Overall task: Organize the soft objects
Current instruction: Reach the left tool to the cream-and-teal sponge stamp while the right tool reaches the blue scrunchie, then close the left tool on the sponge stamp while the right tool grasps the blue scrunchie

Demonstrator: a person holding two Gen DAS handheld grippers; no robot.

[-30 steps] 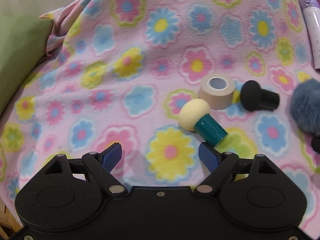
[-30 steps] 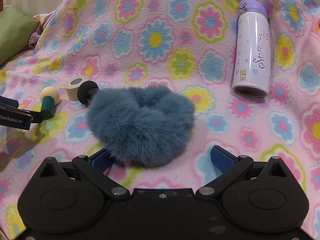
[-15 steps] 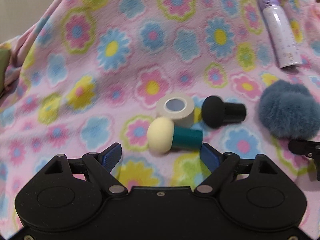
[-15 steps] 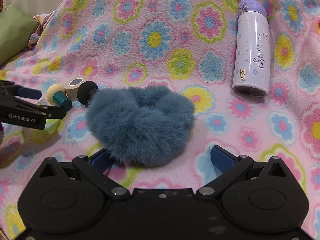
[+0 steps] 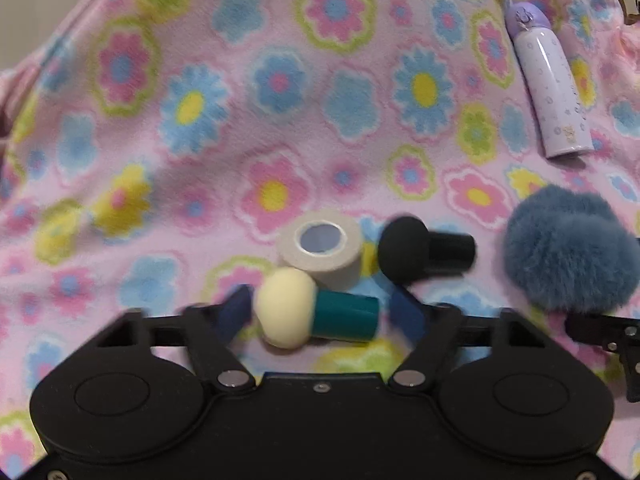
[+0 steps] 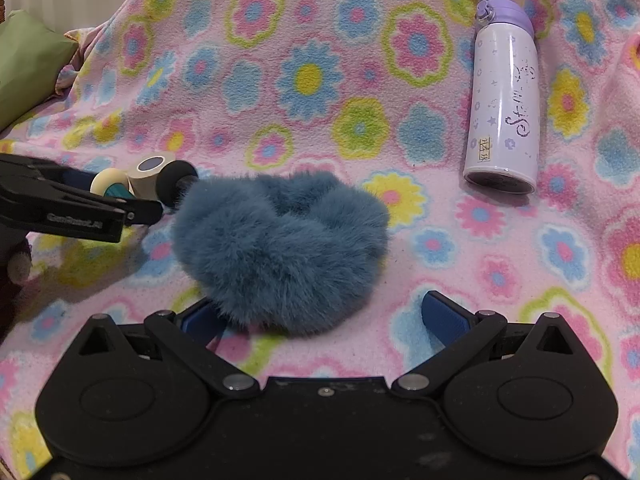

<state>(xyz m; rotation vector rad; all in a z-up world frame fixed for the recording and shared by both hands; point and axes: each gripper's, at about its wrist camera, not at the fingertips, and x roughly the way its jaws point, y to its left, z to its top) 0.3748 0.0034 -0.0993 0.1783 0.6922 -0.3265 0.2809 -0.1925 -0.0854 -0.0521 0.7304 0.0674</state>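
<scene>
A cream-headed sponge with a teal handle [image 5: 286, 308] lies sideways on the flowered blanket [image 5: 280, 120], right between the blue pads of my left gripper [image 5: 320, 314]. Its jaws are closing; the left pad is at the cream head and the right pad stands a little off the handle's end. Just behind lie a beige tape roll [image 5: 322, 252] and a black sponge [image 5: 416, 250]. A fluffy blue piece [image 6: 280, 248] rests in front of my right gripper [image 6: 320, 316], which is open with the fluff's near edge between its pads. One of the left gripper's fingers [image 6: 80, 216] shows at the right wrist view's left.
A lilac bottle [image 6: 504, 108] lies on the blanket at the far right, also in the left wrist view as the bottle [image 5: 548, 80]. A green cushion [image 6: 28, 64] sits at the far left edge. The fluffy blue piece [image 5: 564, 248] lies right of the black sponge.
My left gripper swung right and came in on the cream sponge, which now sits between its pads, and its jaws have narrowed. The right gripper and the fluff have not moved.
</scene>
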